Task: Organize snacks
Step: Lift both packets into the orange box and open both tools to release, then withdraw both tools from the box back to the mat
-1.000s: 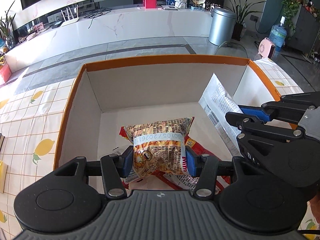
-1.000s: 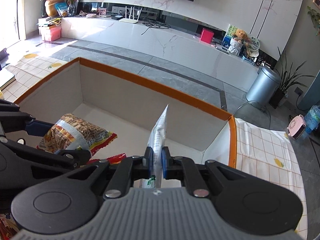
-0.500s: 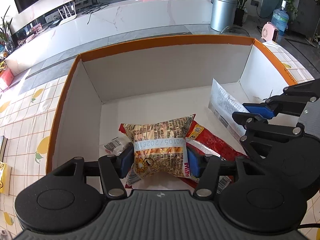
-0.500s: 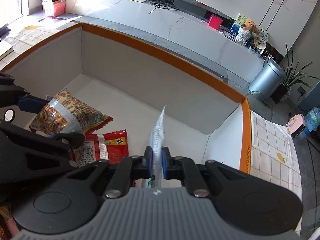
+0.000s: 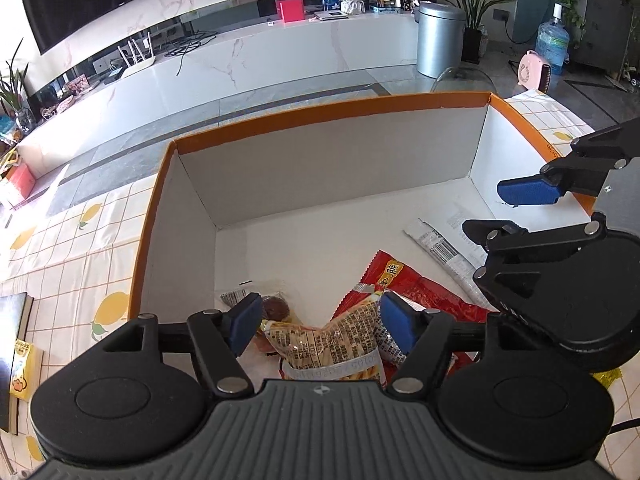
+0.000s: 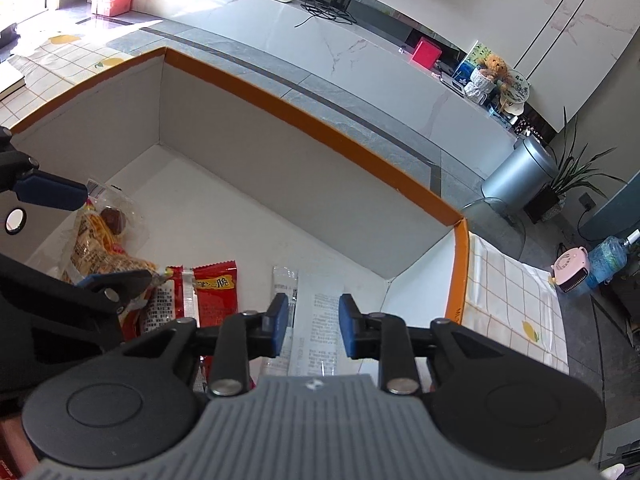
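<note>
**Letting go of two soft packets in the box**

Opening my left claw (image 5: 316, 324), I have just spread its jaws clear of the yellow noodle-snack bag (image 5: 328, 344), which lies on the red packet (image 5: 420, 292) on the box (image 5: 320, 116) floor. My right claw (image 6: 308, 330) has just parted too; the white sachet (image 6: 316, 320) lies flat beneath it, unpinched. Both seem light, crinkly and slippery; I would pinch the puffy bag across its middle, the sachet by an edge.

Bright daylight, sharp focus, strong fisheye bend at edges, soft shadows.
</note>
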### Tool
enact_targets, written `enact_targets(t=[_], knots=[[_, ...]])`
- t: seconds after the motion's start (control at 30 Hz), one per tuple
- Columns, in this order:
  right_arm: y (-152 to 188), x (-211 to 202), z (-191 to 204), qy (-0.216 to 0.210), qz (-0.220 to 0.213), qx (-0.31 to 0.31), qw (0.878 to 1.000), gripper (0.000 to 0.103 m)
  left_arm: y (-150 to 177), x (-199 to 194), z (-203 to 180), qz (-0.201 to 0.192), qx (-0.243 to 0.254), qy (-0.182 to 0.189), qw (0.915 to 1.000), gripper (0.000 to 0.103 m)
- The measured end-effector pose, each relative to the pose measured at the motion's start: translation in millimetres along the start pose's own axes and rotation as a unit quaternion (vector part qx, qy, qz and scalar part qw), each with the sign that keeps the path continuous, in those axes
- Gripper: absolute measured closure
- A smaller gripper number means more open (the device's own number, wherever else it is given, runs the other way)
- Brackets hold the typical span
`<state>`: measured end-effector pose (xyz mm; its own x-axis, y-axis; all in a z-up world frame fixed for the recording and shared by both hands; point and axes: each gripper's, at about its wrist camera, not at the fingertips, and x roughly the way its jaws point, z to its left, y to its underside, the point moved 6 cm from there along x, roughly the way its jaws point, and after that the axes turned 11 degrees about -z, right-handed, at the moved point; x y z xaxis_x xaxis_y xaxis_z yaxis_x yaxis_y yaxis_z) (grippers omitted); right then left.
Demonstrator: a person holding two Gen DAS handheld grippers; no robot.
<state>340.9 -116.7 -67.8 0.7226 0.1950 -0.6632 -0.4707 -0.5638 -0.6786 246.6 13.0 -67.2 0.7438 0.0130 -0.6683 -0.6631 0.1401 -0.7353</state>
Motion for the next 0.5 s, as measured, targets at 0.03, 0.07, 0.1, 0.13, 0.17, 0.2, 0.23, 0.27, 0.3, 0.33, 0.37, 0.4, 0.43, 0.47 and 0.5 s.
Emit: enact_targets(t=[0.03, 0.07, 0.1, 0.13, 0.17, 0.2, 0.23, 0.27, 0.3, 0.33, 0.37, 0.4, 0.43, 0.47, 0.5], knots=[[-1, -3, -1, 0.000, -0.001, 0.000, 1.000, 0.068, -1, -3, 0, -0.002, 0.001, -0.001, 1.0000, 0.023], [-2, -7, -2, 0.000, -0.003, 0.000, 1.000, 0.064, -2, -6, 0, -0.004, 0.002, -0.002, 1.0000, 0.022], [-3, -10, -3, 0.000, -0.004, 0.001, 1.000, 0.064, -3, -9, 0, -0.005, 0.003, -0.003, 1.0000, 0.022], [-5, -15, -4, 0.000, -0.006, 0.003, 1.000, 0.062, -3, -14, 0, -0.008, 0.004, -0.005, 0.9999, 0.022], [-6, -20, -5, -0.002, -0.008, 0.007, 1.000, 0.058, -4, -19, 0, -0.010, 0.004, -0.008, 0.9999, 0.022], [-7, -26, -6, -0.003, -0.011, 0.011, 1.000, 0.056, -4, -24, 1, -0.013, 0.002, -0.010, 0.9999, 0.022], [-8, -31, -7, -0.004, -0.013, 0.013, 1.000, 0.052, -4, -29, 1, -0.016, -0.003, -0.013, 0.9998, 0.021], [-8, -37, -8, -0.004, -0.017, 0.015, 1.000, 0.049, -4, -35, 2, -0.020, -0.008, -0.013, 0.9997, 0.021], [-9, -44, -9, -0.004, -0.021, 0.018, 1.000, 0.048, -4, -40, 2, -0.024, -0.013, -0.013, 0.9996, 0.021], [-9, -50, -10, -0.004, -0.024, 0.021, 0.999, 0.046, -5, -47, 2, -0.028, -0.019, -0.013, 0.9993, 0.021], [-8, -57, -11, -0.005, -0.027, 0.025, 0.999, 0.044, -5, -53, 2, -0.033, -0.022, -0.013, 0.9991, 0.021], [-8, -63, -12, -0.007, -0.030, 0.030, 0.999, 0.043, -4, -59, 2, -0.037, -0.025, -0.013, 0.9989, 0.021], [-8, -70, -13, -0.008, -0.034, 0.035, 0.999, 0.042, -4, -66, 1, -0.043, -0.027, -0.013, 0.9986, 0.021], [-7, -79, -13, -0.009, -0.039, 0.043, 0.998, 0.041, -4, -73, 1, -0.049, -0.029, -0.013, 0.9983, 0.021], [-6, -87, -14, -0.011, -0.045, 0.050, 0.998, 0.041, -3, -80, 0, -0.053, -0.031, -0.013, 0.9980, 0.021]])
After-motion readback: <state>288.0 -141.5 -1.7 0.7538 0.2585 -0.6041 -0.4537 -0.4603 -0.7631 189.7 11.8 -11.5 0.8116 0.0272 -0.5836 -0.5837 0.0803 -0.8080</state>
